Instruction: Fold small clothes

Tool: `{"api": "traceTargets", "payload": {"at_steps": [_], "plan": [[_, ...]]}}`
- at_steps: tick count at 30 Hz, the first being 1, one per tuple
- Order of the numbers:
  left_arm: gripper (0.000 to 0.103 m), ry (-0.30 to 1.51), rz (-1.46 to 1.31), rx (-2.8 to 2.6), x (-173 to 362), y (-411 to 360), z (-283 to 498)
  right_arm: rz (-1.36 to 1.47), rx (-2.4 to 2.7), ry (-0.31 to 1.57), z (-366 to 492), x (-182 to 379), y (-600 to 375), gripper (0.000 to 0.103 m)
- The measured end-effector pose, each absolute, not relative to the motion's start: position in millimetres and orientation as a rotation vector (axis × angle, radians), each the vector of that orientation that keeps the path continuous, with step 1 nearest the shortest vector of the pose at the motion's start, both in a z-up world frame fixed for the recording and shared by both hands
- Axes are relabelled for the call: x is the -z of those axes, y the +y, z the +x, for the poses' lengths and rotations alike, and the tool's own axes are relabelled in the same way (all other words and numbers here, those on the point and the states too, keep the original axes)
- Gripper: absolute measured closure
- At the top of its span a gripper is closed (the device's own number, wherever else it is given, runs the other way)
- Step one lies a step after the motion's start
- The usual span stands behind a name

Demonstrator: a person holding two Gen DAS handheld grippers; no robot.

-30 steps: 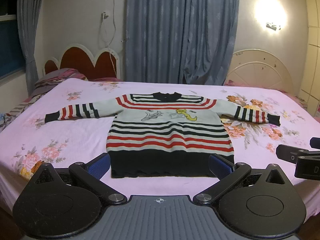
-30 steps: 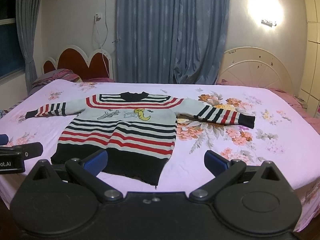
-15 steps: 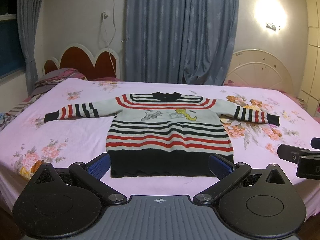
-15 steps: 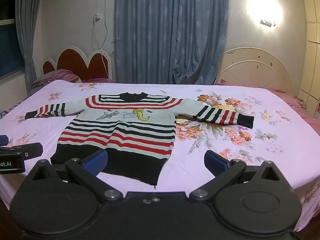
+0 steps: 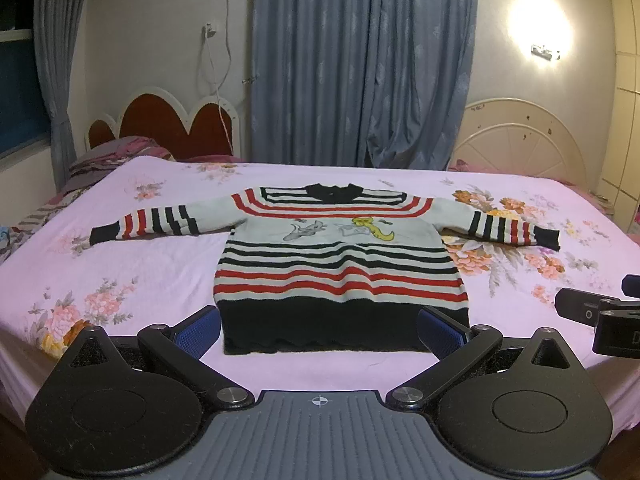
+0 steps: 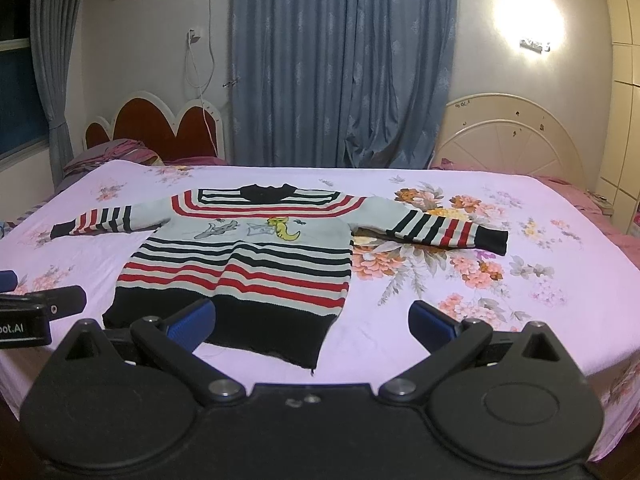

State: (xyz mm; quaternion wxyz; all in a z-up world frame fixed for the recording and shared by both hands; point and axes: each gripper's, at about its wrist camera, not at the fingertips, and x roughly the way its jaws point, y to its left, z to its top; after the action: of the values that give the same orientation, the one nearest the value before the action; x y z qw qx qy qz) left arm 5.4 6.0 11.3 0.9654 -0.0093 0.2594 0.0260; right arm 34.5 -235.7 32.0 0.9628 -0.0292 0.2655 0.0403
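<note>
Both of my grippers hang released and empty at the near edge of the bed [image 5: 120, 264], with the striped sweater [image 5: 340, 264] lying flat, face up, sleeves spread wide. From the left gripper [image 5: 320, 330] it sits dead ahead at twelve o'clock, hem nearest and collar farthest, so its long axis runs straight away from me. From the right gripper [image 6: 312, 326] the body lies toward eleven o'clock and the right sleeve [image 6: 452, 230] toward one o'clock, which I judge makes that sleeve the right gripper's pick.
</note>
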Motion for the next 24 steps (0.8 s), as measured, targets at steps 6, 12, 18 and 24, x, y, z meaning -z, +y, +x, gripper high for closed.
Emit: {"api": "traceTargets", "payload": {"at_steps": [6, 12, 18, 24], "plan": [[0.000, 0.525, -0.019, -0.052, -11, 7, 5, -0.059, -0.083, 0.537, 35, -32, -236, 0.001], [0.000, 0.526, -0.017, -0.056, -10, 8, 4, -0.060, -0.080, 0.539, 34, -30, -234, 0.001], [0.000, 0.522, 0.019, -0.064, -7, 11, 8, -0.061, -0.071, 0.545, 38, -26, -230, 0.001], [0.000, 0.528, -0.009, -0.056, -9, 14, 21, -0.059, -0.060, 0.541, 51, -25, -229, 0.001]]}}
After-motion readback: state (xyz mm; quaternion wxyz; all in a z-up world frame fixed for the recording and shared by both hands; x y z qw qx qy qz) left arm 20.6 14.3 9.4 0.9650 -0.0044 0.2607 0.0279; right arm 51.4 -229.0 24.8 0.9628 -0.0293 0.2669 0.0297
